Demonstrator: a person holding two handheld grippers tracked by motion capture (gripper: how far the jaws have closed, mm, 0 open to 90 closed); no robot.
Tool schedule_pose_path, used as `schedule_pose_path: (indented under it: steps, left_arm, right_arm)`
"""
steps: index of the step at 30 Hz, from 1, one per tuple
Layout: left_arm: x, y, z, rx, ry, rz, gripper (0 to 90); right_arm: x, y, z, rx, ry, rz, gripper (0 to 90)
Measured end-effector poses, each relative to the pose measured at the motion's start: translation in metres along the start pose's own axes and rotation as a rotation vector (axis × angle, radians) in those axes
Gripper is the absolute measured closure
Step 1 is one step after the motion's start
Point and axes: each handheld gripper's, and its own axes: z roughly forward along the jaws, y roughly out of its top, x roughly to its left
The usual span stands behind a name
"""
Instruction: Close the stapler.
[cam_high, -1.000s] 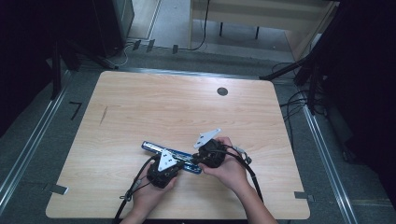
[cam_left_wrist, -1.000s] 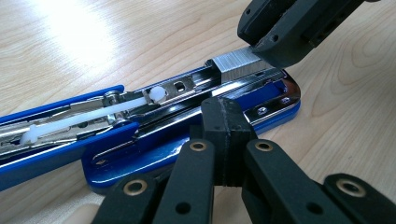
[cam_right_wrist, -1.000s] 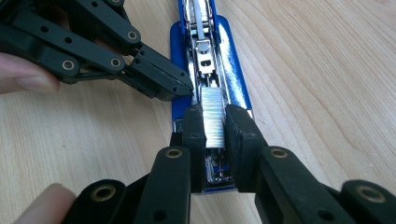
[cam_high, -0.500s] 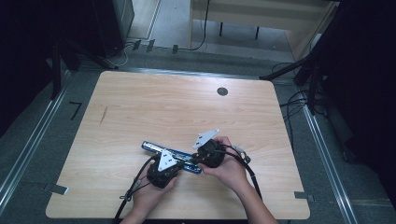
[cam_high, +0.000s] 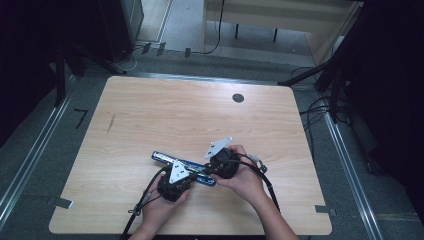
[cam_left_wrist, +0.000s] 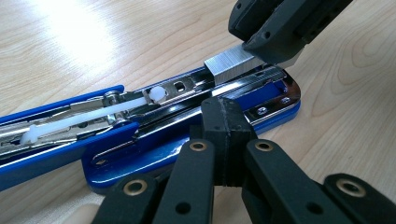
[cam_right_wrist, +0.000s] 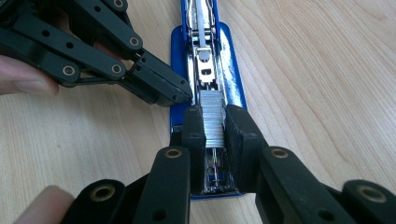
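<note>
Blue stapler (cam_high: 184, 165) lies opened flat near table's (cam_high: 150, 115) front edge, btwn both hands; R gripper (cam_right_wrist: 215, 122) clamps a staple strip (cam_right_wrist: 212, 119) w/ jaws narrowly apart, strip resting in the magazine channel; L gripper (cam_left_wrist: 227, 123) jaws fully closed, empty, tips pressing against stapler's side just beside strip.

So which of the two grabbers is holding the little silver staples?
The right gripper: its fingers squeeze the staple strip over the open blue stapler. The left gripper is shut on nothing.
</note>
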Motion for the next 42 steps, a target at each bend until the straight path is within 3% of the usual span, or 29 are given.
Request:
schedule_pose_path:
  steps: [26,42]
  left_arm:
    - [0.0001,0.0000,0.0000,0.001,-0.001,0.001,90.0]
    - [0.0001,0.0000,0.0000,0.000,-0.001,0.000,90.0]
  right_arm:
    - [-0.0011,0.0025,0.0059,0.018,0.000,-0.026,79.2]
    - [0.0040,0.0044,0.0040,0.045,-0.022,-0.004,79.5]
